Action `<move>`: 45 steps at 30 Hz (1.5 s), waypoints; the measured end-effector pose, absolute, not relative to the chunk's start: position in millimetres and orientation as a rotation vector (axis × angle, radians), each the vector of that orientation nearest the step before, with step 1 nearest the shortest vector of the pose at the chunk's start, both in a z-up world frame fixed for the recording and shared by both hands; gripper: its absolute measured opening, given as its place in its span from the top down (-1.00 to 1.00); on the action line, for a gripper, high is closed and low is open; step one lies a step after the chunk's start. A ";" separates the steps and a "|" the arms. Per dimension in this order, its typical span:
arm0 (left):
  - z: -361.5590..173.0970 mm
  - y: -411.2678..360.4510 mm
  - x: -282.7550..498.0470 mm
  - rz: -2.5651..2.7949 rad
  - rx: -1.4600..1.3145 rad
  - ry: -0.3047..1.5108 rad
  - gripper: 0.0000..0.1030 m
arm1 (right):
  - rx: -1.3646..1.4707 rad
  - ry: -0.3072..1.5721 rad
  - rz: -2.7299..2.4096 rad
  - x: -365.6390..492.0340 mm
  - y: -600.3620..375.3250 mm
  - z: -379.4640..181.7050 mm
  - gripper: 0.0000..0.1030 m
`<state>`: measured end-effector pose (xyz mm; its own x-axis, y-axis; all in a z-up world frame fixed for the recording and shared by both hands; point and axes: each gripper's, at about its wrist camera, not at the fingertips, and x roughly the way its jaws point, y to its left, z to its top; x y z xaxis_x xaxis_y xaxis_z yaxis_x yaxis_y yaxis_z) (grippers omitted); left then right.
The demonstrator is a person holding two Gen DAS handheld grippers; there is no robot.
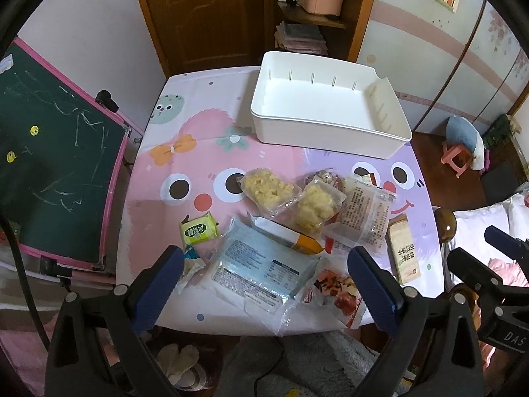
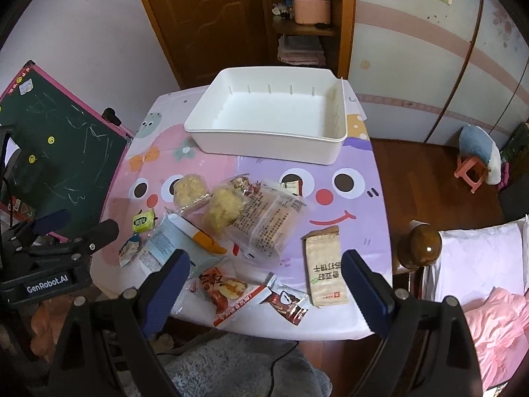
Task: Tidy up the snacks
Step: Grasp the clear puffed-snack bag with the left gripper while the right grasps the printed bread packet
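Note:
A white plastic bin (image 1: 390,134) (image 2: 264,147) stands empty at the far side of the cartoon tablecloth. Several snack packets lie in a loose pile at the near side: two clear packs of yellow snacks (image 1: 267,190) (image 2: 224,210), a clear pack with printed text (image 1: 363,215) (image 2: 271,221), a blue-white pack (image 1: 258,264), a small green packet (image 1: 200,230) (image 2: 142,221), a tan box (image 1: 405,251) (image 2: 325,266), a red-orange packet (image 2: 231,291) and a small dark red packet (image 2: 289,302). My left gripper (image 1: 264,264) is open above the blue-white pack. My right gripper (image 2: 266,269) is open above the table's near edge.
A green chalkboard with a pink frame (image 1: 56,168) (image 2: 62,162) leans at the table's left. A bed with pink bedding (image 2: 489,301) and a brown bedpost (image 2: 421,243) stand at the right. A wooden door (image 1: 205,16) and shelf are behind. A grey rug (image 2: 238,367) lies below.

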<state>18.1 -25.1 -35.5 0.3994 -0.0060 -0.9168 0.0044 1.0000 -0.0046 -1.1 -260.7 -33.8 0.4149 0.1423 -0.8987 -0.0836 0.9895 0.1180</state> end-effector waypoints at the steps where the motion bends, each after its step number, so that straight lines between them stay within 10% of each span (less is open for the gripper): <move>1: -37.1 -24.3 20.6 -0.009 -0.001 1.165 -0.92 | 0.062 1.140 0.146 0.7 -259.7 -35.5 -0.81; 40: -248.6 5.0 199.4 0.050 -0.362 1.711 -0.79 | 0.387 1.517 0.026 118.5 -263.2 -211.5 -0.81; 45: -260.8 -5.9 201.5 0.017 -0.366 1.761 -0.14 | 0.373 1.518 -0.002 121.9 -258.9 -221.1 -0.70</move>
